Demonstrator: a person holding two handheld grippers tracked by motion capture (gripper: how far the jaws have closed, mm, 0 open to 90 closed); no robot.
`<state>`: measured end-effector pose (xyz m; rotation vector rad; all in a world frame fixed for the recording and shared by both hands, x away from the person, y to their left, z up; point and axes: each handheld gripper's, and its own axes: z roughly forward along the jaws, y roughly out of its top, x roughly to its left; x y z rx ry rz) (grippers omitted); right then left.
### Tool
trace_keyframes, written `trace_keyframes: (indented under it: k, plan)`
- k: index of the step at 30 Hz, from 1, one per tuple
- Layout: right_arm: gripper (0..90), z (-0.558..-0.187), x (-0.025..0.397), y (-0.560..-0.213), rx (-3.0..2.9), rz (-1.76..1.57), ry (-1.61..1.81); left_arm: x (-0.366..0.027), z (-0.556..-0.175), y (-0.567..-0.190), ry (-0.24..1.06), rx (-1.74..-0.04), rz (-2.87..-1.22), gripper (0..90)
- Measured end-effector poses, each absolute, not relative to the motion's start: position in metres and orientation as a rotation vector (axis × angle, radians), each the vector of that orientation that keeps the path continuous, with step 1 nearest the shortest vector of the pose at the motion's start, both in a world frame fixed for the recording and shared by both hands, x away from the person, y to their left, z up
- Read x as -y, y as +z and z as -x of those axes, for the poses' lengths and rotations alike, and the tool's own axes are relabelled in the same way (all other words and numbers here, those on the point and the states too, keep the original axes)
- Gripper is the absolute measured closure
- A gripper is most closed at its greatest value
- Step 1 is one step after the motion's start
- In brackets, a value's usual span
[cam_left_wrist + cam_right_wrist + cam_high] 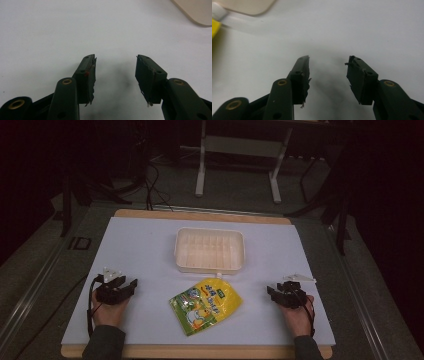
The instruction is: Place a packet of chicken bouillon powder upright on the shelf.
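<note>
A yellow spouted pouch (205,305) with a cartoon print lies flat on the white table top, near the front middle. Behind it stands a cream plastic tray (210,251), with nothing in it. My left gripper (131,285) rests on the table to the pouch's left, open, with bare white surface between its jaws (116,66). My right gripper (270,291) rests to the pouch's right, also open and holding nothing (328,65). A corner of the tray (197,12) shows at the upper right of the left gripper view. The tray's corner (247,6) and the pouch's edge (214,26) show at the upper left of the right gripper view.
The white table top (135,245) has a wooden rim (200,215) at the back and front. Beyond the table stands a white metal frame (237,150) on a grey floor, with dark cables (152,185) at the left.
</note>
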<state>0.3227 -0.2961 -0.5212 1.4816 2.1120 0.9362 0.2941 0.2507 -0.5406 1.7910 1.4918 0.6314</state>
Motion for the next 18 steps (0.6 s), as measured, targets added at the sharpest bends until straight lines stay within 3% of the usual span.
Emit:
trace_keyframes:
  k: [14,18]
  plan:
    - [53.0,-0.317,0.287,-0.508,-2.180,-1.460,1.099,-0.248,-0.292,-0.540,0.623,-1.443,-1.813,50.6]
    - [48.2,-0.315,0.282,-0.503,-2.195,-1.442,1.137,-0.246,-0.292,-0.541,0.636,-1.442,-1.825,50.6]
